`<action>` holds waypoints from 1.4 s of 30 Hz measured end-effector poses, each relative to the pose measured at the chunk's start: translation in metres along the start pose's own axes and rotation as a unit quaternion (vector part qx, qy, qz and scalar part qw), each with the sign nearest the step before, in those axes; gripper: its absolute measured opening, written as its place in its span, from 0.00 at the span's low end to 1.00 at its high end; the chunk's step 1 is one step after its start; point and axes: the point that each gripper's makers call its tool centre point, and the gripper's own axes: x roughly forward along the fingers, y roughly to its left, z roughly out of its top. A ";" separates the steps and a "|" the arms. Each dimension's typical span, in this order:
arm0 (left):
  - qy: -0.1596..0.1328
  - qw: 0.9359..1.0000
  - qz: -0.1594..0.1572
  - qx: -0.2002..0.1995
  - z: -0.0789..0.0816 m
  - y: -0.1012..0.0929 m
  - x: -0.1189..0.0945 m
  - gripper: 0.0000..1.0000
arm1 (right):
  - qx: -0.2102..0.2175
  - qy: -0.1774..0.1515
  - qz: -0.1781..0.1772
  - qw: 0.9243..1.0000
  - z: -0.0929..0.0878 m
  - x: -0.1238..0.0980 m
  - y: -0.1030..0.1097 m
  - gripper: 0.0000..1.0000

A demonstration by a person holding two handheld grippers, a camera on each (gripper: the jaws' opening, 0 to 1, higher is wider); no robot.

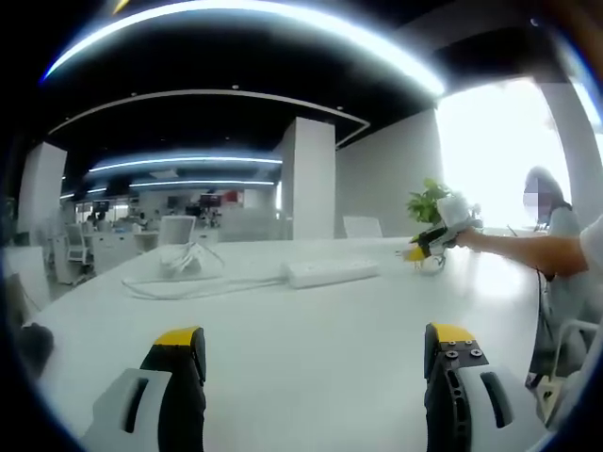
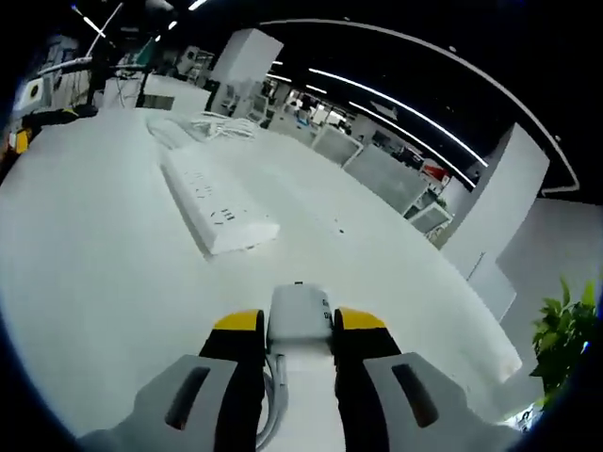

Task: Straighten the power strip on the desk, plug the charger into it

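The white power strip (image 1: 330, 272) lies flat on the white desk (image 1: 311, 377), beyond my left gripper (image 1: 316, 339), whose jaws stand wide open with nothing between them. In the right gripper view the power strip (image 2: 212, 198) runs away to the upper left, a short gap ahead of the jaws. My right gripper (image 2: 298, 325) is shut on the white charger (image 2: 299, 309), whose cord (image 2: 268, 400) trails down between the fingers. From the left gripper view, the right gripper (image 1: 419, 250) hovers low over the desk just right of the strip's end, at the end of a person's outstretched arm.
The strip's white cable (image 1: 184, 264) lies coiled at its far end, and the cable (image 2: 221, 125) is bunched behind the strip in the right gripper view. A potted plant (image 1: 429, 200) stands behind the right gripper. Office chairs and pillars fill the background.
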 end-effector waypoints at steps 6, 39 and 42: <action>-0.003 1.000 -0.001 0.000 0.002 -0.001 -0.002 0.99 | -0.060 0.020 0.002 0.998 0.010 -0.001 0.005 0.25; -0.009 1.000 -0.010 -0.004 0.003 -0.005 -0.005 0.99 | -0.225 0.082 0.047 0.970 0.055 -0.012 0.027 0.25; -0.009 1.000 -0.011 -0.003 0.003 -0.005 -0.006 0.99 | -0.232 0.084 0.052 0.968 0.059 -0.012 0.028 0.25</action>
